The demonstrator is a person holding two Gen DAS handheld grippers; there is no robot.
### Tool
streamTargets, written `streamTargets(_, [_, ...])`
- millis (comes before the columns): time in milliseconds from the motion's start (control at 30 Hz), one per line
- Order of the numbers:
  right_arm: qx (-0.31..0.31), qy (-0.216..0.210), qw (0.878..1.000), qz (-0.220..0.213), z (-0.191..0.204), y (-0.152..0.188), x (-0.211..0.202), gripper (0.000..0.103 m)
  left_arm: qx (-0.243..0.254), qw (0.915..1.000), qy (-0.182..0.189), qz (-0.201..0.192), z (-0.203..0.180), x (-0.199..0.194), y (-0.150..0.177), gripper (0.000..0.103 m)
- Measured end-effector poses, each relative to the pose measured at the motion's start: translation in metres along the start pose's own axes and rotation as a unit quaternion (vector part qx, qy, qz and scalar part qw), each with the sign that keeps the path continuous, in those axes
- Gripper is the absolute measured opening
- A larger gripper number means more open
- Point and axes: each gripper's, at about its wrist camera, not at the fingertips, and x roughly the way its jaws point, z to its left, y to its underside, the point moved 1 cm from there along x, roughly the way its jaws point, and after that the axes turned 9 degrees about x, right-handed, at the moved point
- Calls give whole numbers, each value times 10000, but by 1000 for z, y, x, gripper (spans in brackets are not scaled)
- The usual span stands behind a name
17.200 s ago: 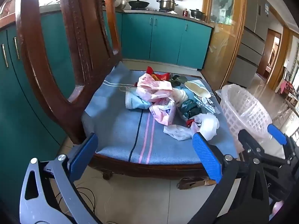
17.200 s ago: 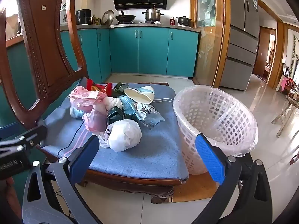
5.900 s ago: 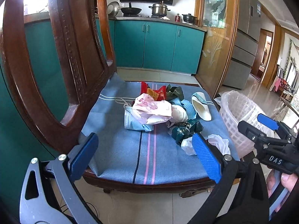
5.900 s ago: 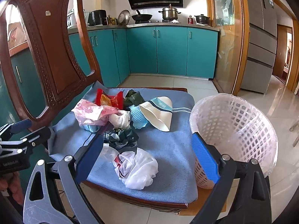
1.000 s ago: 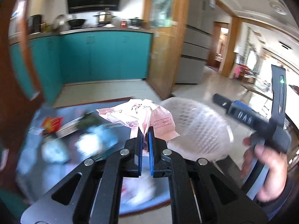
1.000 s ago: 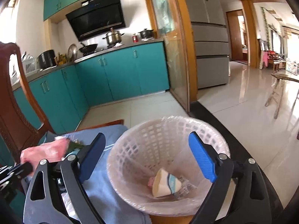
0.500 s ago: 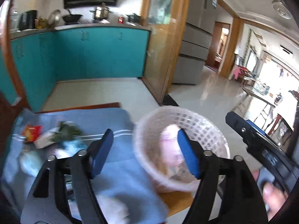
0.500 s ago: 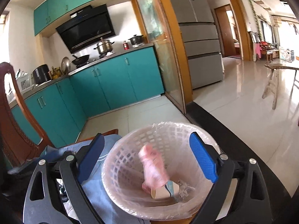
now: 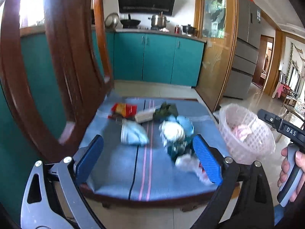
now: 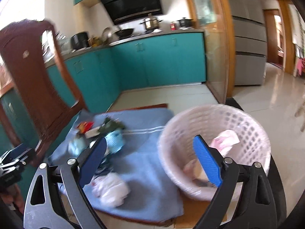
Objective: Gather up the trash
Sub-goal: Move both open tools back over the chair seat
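Trash lies on a blue cloth (image 9: 118, 164) over a wooden chair seat: a red snack wrapper (image 9: 123, 110), a light blue bag (image 9: 134, 134), a dark green wrapper (image 9: 166, 109) and a white plastic bag (image 9: 187, 162). The white bag also shows in the right wrist view (image 10: 110, 189). A white lattice basket (image 9: 247, 135) stands right of the chair, with a pink bag (image 10: 225, 140) inside. My left gripper (image 9: 148, 158) is open and empty above the seat's front. My right gripper (image 10: 149, 162) is open and empty between seat and basket.
The chair's tall wooden back (image 9: 63, 61) rises at the left. Teal kitchen cabinets (image 9: 158, 61) run along the far wall, with a fridge (image 9: 246, 63) at the right. Tiled floor (image 10: 270, 105) surrounds the chair and basket.
My left gripper let the pink bag go into the basket and has swung back left over the chair seat. My right gripper has swung left from above the basket.
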Motion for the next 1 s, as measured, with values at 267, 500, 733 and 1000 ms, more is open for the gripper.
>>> streamTargets(267, [-407,-70,9991,133,36,16,5,91,110,9998,14,147,3,3,9,95])
streamTargets(500, [-408,-50,9989,242,39,20,9,91,34,9997,150,168,3,1,10,95])
streamTargets(733, [-510,-115,9975,485,45,36,8,91,95,9987,278,423,-7,8,15,95])
streamTargets(1000, [-507,-155,9967,619,43,40,8,91,101,9971,315,691,-11,16,22,95])
